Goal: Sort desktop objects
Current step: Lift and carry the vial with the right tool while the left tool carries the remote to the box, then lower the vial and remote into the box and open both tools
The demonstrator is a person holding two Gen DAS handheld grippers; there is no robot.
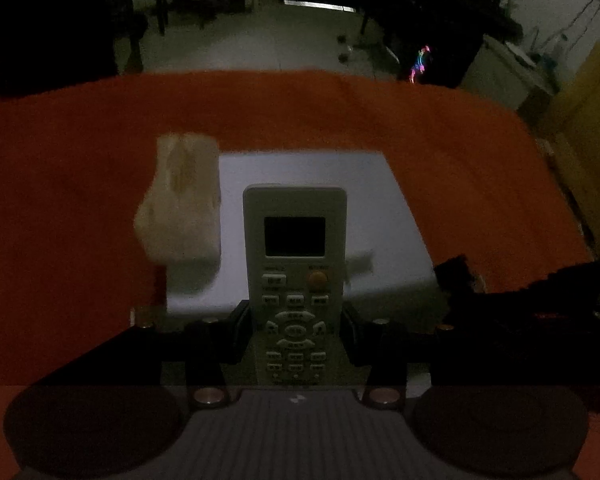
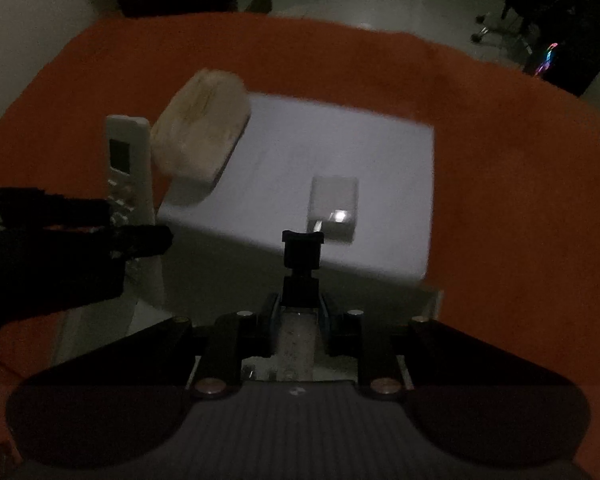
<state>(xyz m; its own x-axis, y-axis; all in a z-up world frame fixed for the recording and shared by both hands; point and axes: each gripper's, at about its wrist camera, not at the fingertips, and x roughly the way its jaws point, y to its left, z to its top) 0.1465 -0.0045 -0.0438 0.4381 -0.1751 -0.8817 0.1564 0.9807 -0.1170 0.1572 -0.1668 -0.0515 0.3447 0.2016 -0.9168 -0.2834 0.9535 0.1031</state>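
My left gripper [image 1: 296, 332] is shut on a white air-conditioner remote [image 1: 295, 264] and holds it over the near edge of a pale sheet [image 1: 380, 208] on the orange tablecloth. A beige tissue pack [image 1: 182, 196] lies at the sheet's left edge. In the right wrist view my right gripper [image 2: 301, 320] is shut on a slim bottle-like object with a black cap [image 2: 302, 248], over the sheet [image 2: 380, 152]. A small white box [image 2: 334, 208] lies on the sheet just beyond it. The left gripper with the remote [image 2: 128, 168] is at the left, beside the tissue pack [image 2: 200, 136].
The orange cloth [image 1: 460, 152] covers the table; its far edge [image 2: 260, 20] drops to a grey floor. The room is dim. Dark furniture and a yellow cabinet [image 1: 592, 112] stand beyond the table. The right gripper's dark body [image 1: 540, 292] shows at the right.
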